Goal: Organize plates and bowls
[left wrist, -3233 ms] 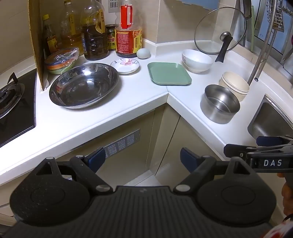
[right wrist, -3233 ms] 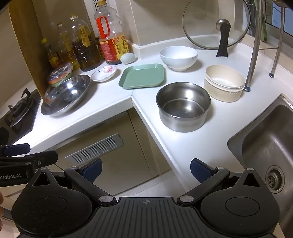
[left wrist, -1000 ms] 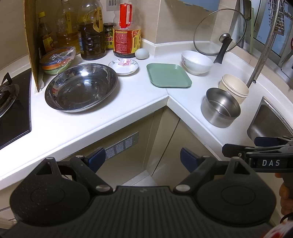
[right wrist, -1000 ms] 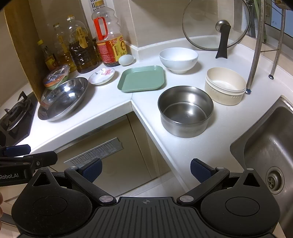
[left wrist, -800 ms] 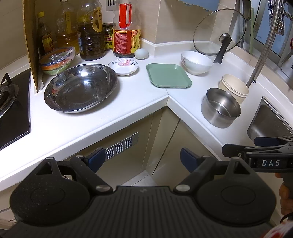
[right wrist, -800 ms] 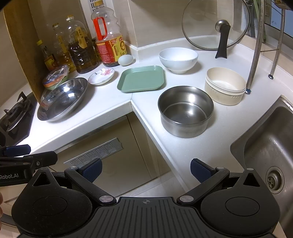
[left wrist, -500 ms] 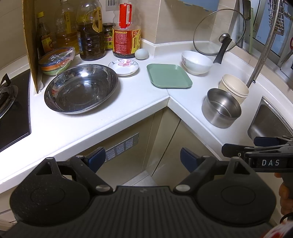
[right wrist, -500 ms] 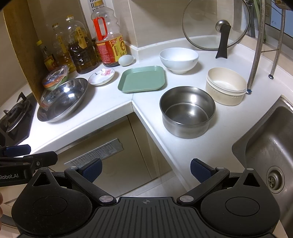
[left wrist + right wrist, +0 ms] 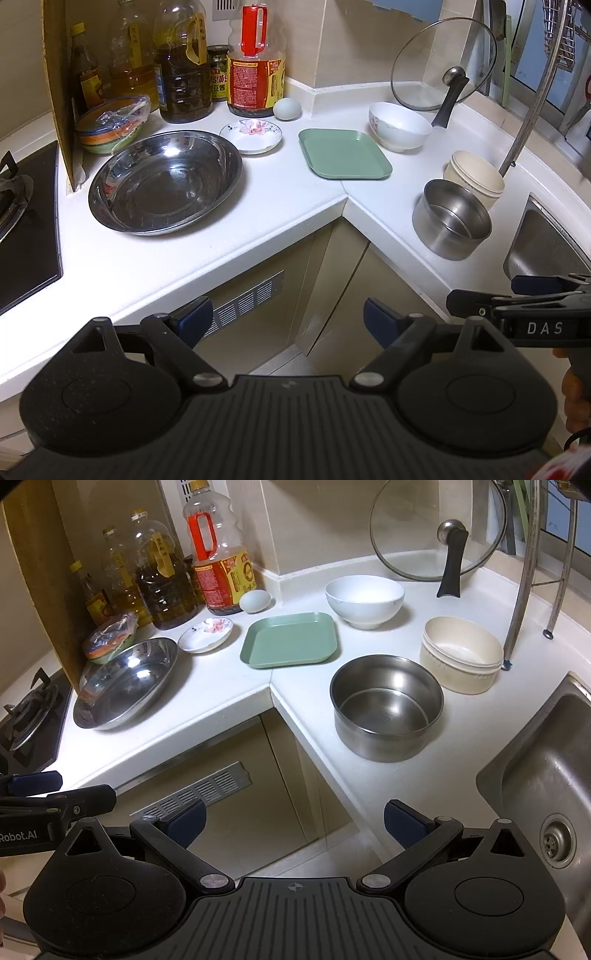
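Little changed over three seconds: both grippers eased slightly nearer white corner countertop, dishes untouched. Left gripper and right gripper hover off counter edge, blue-padded fingers spread apart, holding nothing. On counter: wide shallow steel basin at 10 o'clock from left camera; small floral white saucer, green square plastic plate, white ceramic bowl behind; deep steel bowl just beside cream ribbed bowl, near sink.

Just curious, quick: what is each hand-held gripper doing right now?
Left hand-held gripper: open, holding nothing.
Right hand-held gripper: open, holding nothing.
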The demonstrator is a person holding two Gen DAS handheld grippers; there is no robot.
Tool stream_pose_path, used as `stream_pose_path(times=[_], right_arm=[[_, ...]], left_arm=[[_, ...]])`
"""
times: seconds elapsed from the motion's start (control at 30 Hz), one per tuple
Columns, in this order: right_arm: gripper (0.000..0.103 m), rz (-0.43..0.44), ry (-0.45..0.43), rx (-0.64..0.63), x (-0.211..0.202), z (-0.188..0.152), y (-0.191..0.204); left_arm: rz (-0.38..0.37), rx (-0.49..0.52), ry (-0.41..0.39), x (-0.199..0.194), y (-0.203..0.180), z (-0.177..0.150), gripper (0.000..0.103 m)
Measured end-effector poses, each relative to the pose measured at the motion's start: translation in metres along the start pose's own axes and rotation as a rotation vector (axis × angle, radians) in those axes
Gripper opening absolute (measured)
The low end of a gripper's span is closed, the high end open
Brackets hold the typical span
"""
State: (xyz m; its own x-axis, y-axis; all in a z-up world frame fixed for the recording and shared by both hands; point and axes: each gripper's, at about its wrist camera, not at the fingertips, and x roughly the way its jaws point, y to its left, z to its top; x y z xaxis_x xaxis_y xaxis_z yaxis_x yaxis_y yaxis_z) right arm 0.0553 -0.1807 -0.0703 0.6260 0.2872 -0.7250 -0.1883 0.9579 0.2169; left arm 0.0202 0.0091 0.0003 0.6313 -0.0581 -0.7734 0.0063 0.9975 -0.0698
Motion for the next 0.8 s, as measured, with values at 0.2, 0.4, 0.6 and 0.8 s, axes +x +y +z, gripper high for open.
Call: stream_pose_path(times=[0.2,0.4,0.6,0.8], right_arm=[[0.102,-0.009,0.006,0.024,0.006,0.003,0.003],[0.102,-0.026,-0.010,0.069,0.012,0.007,0.003],[0.102,-0.042,-0.065,0.099,0.020,0.015,0.009],[0.102,-0.041,-0.129,0.148,0.025,0.027,0.013]], left_arm=[[-0.020,0.015,0.009,0.007,0.011,0.008,0.087],[-0.047,0.015,0.017,0.019,0.027,0.021,0.087],[-0.029,0.025,0.008,0.036,0.048,0.042,0.088],[-0.038,0.056,-0.030,0.049,0.061,0.062,0.086]])
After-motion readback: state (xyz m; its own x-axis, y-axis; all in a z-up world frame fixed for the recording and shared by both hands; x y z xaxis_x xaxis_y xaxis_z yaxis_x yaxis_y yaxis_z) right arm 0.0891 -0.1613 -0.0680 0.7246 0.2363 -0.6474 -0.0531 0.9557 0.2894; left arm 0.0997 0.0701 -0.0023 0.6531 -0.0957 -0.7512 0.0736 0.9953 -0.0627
